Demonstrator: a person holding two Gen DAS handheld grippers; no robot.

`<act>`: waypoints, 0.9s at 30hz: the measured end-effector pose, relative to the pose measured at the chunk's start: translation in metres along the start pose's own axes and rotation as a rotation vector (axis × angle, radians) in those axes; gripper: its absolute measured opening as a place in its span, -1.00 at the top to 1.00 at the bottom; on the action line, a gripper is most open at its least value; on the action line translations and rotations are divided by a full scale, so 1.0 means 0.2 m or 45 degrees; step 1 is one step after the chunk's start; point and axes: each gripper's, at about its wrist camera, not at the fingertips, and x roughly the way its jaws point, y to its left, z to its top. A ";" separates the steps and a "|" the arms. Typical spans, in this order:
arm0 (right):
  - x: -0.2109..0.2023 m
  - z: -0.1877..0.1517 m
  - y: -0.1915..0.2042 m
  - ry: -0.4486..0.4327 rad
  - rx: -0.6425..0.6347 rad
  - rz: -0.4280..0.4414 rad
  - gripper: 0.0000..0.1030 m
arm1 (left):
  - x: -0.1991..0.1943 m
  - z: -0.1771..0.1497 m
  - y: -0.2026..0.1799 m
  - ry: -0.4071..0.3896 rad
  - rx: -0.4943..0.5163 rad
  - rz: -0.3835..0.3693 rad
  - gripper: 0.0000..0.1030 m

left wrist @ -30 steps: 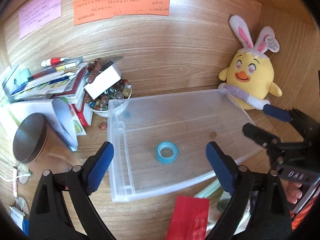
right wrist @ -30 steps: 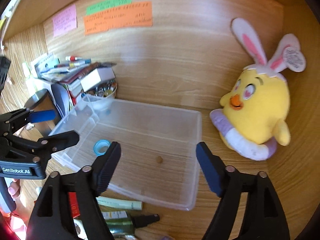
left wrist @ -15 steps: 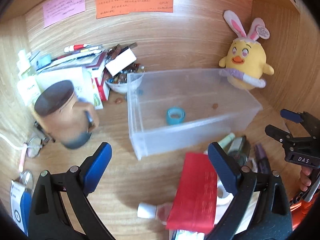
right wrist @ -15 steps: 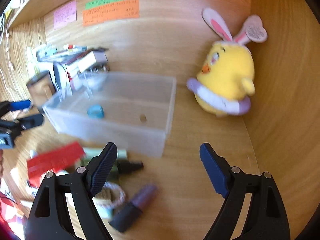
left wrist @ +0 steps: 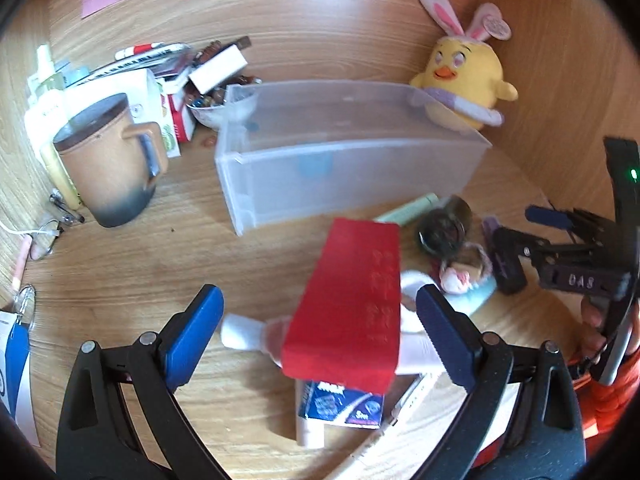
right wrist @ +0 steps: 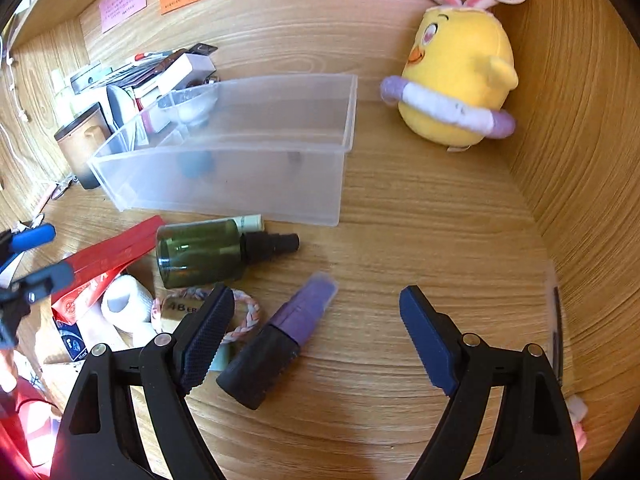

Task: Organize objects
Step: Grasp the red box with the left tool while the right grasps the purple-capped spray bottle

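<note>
Low in the right wrist view, the right gripper [right wrist: 316, 336] hangs with fingers wide and empty over the purple tube [right wrist: 280, 340]. The tube lies on the surface, its long axis running lower left to upper right, nearer the left finger [right wrist: 208, 336]. The left gripper [left wrist: 320, 336], also wide and empty, hangs over the red box [left wrist: 348, 304]; the bin [right wrist: 224, 184] stands above, mid-frame.

Both the left tool [left wrist: 318, 330] and right tool [right wrist: 316, 332] angle downward, jaws spread wide.

The right gripper [left wrist: 568, 252], at three o'clock in the left wrist view, bears raised letters "DAS". A small tan block [right wrist: 182, 307] inside the braided band [right wrist: 250, 316] reads "48ER". The wall notes' writing is illegible.
</note>
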 end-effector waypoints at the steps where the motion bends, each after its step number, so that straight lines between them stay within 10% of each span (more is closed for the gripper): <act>1: 0.00 -0.01 0.00 0.003 0.003 -0.002 -0.58 | 0.01 -0.01 -0.01 0.004 0.013 0.002 -0.90; 14: 0.02 -0.03 -0.08 0.053 0.070 0.055 -0.07 | 0.04 -0.07 -0.04 0.006 0.038 -0.013 -0.53; 19: -0.02 -0.03 -0.09 0.050 0.053 0.020 -0.05 | 0.06 -0.08 -0.03 -0.004 0.021 -0.010 -0.13; 27: -0.01 -0.04 -0.03 0.061 0.053 0.065 -0.05 | 0.00 -0.10 -0.02 -0.055 -0.019 -0.009 -0.10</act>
